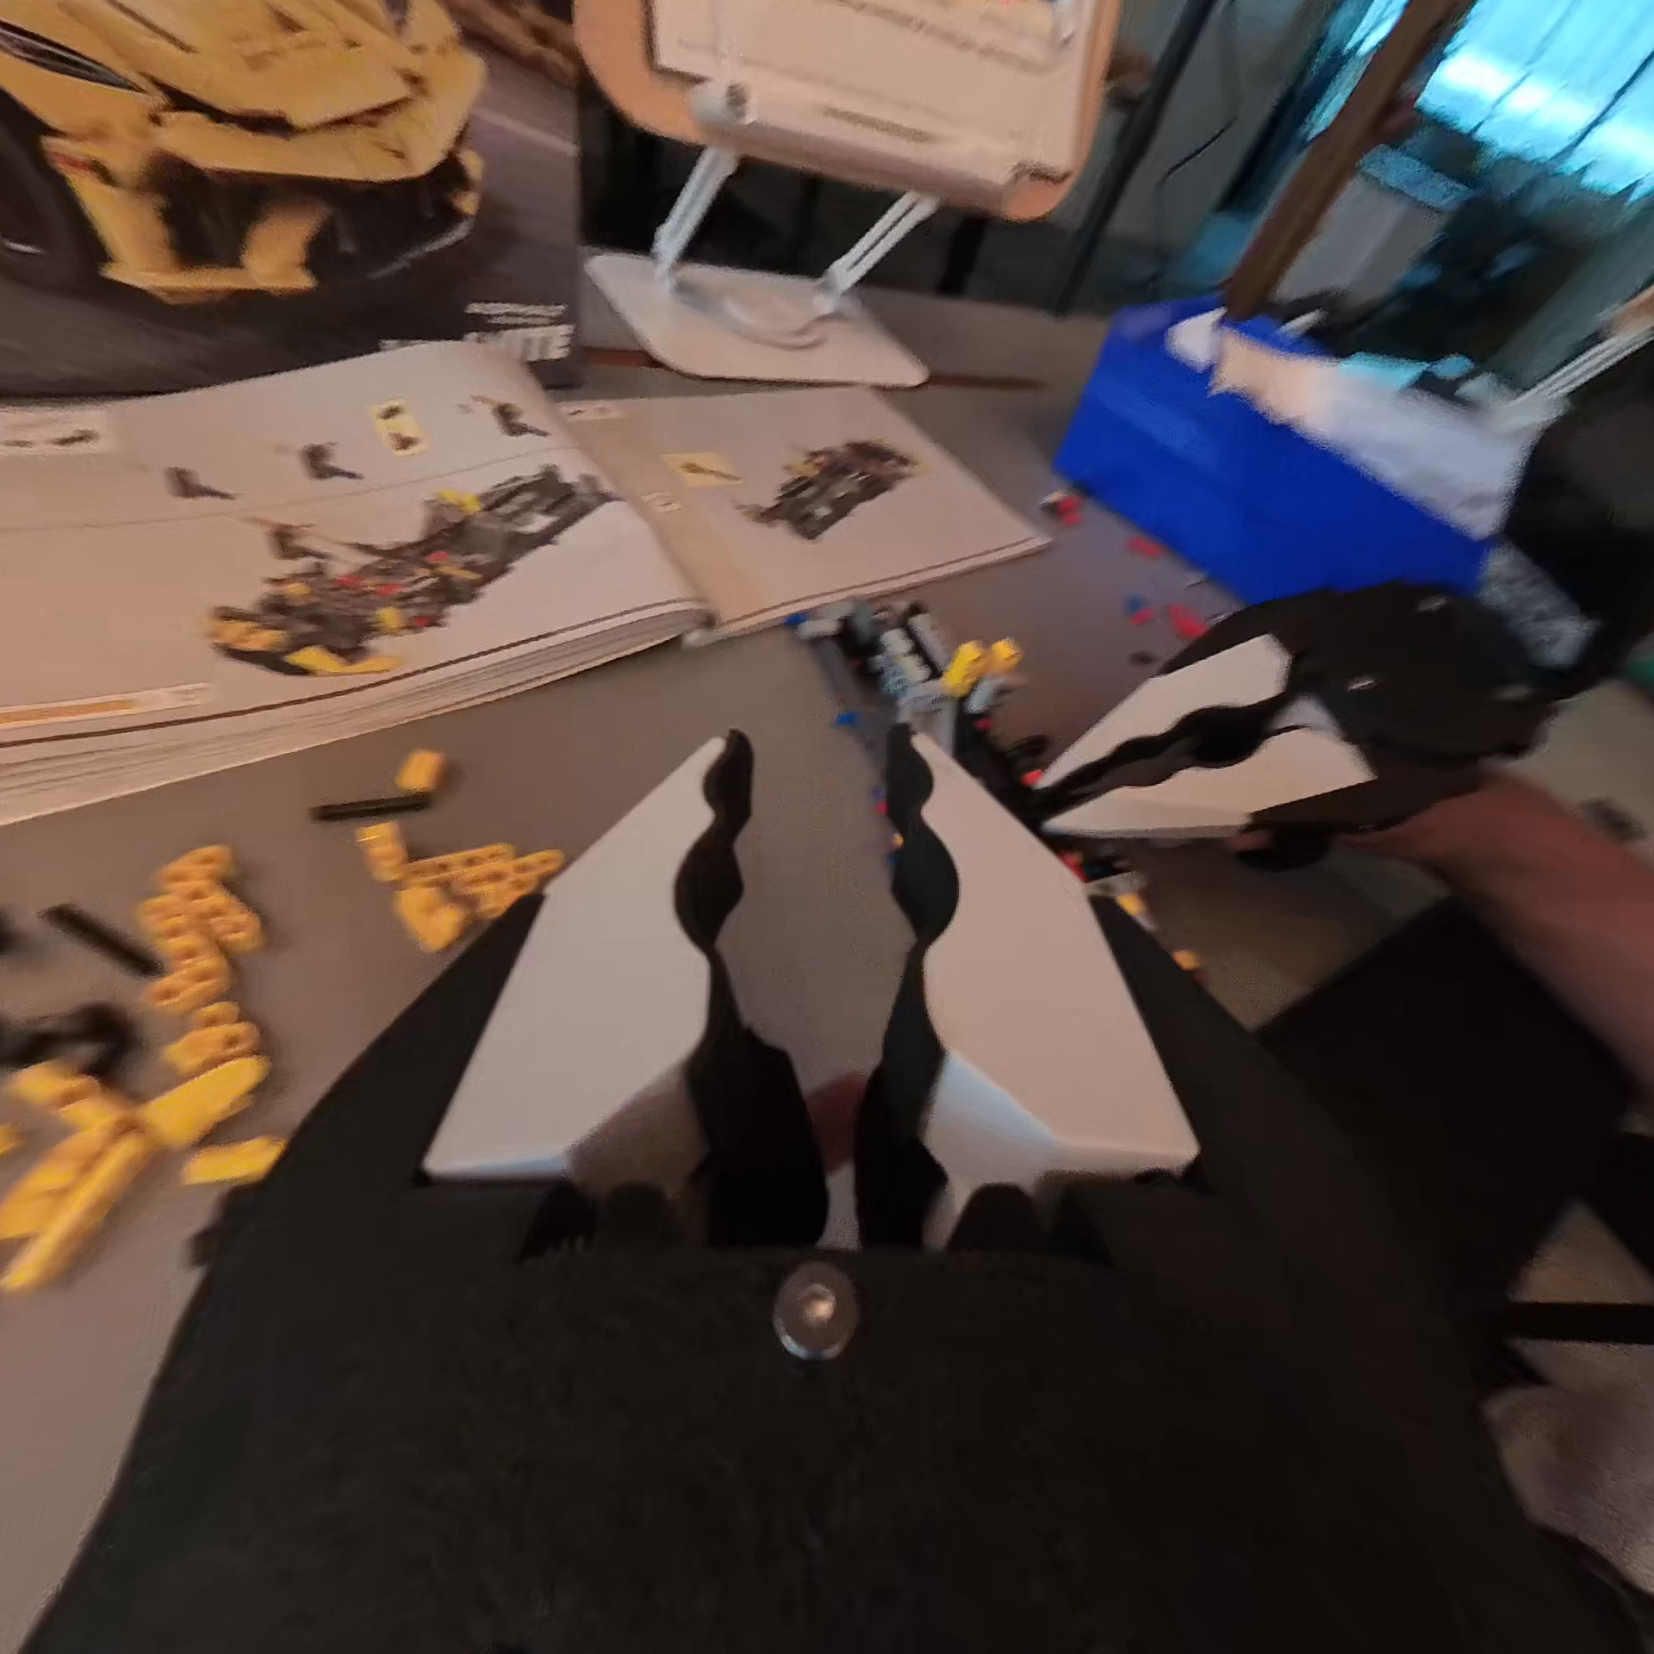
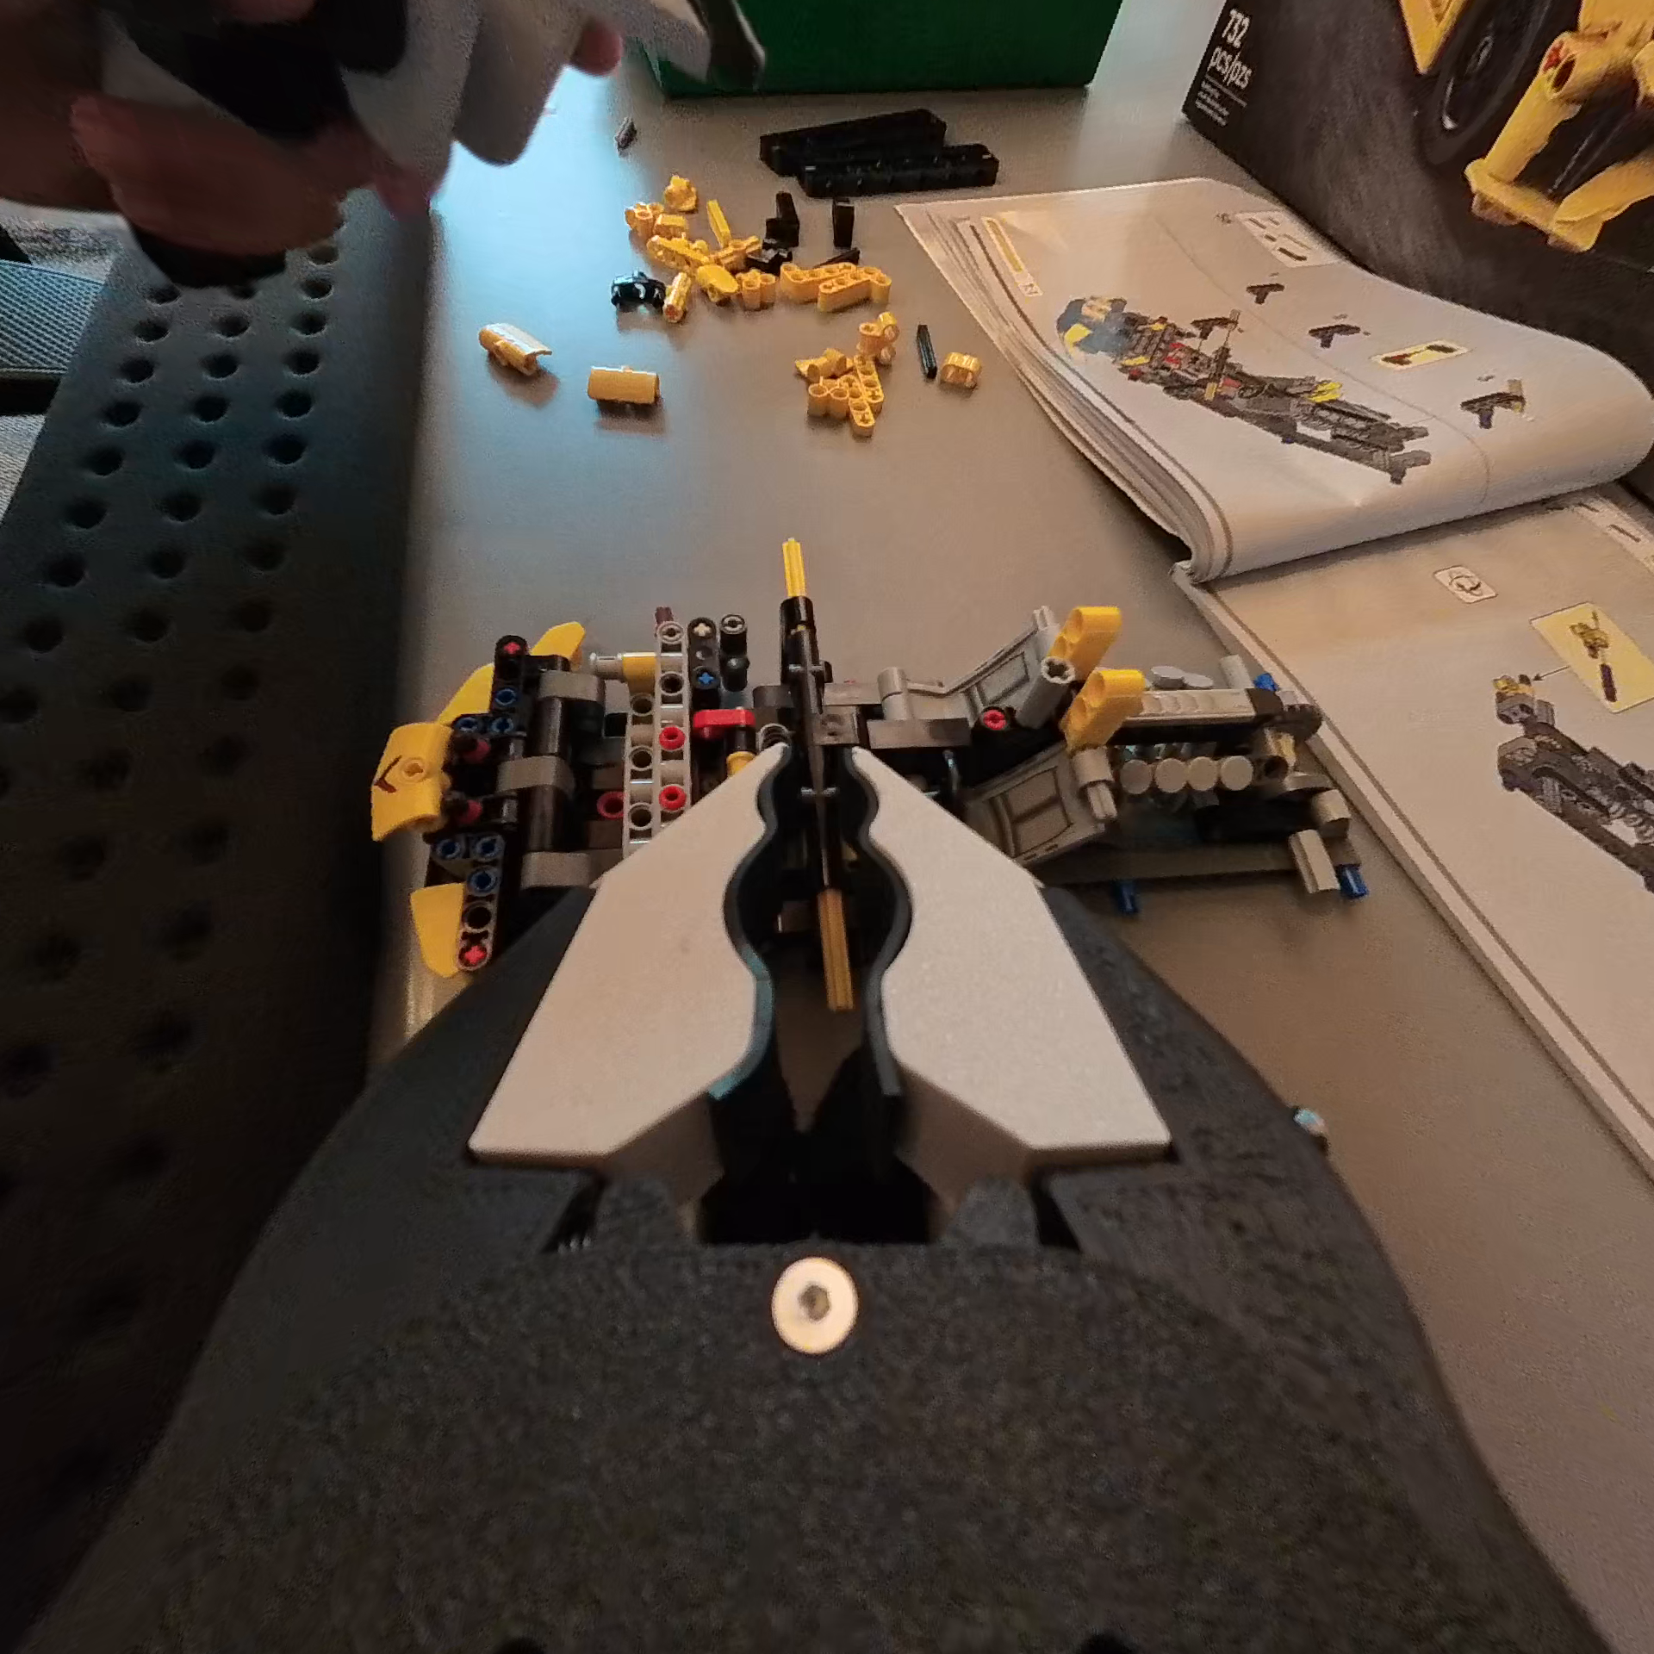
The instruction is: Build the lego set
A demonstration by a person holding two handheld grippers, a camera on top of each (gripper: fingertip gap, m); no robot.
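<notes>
Both tongs differ: the left gripper [image 1: 819,770] gapes empty at frame centre, while the right gripper [image 2: 819,770] pinches a thin black-and-yellow axle assembly [image 2: 810,716] above the half-built grey, black and yellow brick car chassis [image 2: 895,770], mid-frame on the grey table [image 2: 716,501].

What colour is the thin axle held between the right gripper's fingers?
Yellow axle, running through black parts; clearest in the right wrist view.

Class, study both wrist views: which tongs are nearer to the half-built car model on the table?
Right. The right tongs are at the half-built car model, closed around its black-and-yellow axle. The left tongs hover open beside it, over bare table.
</notes>
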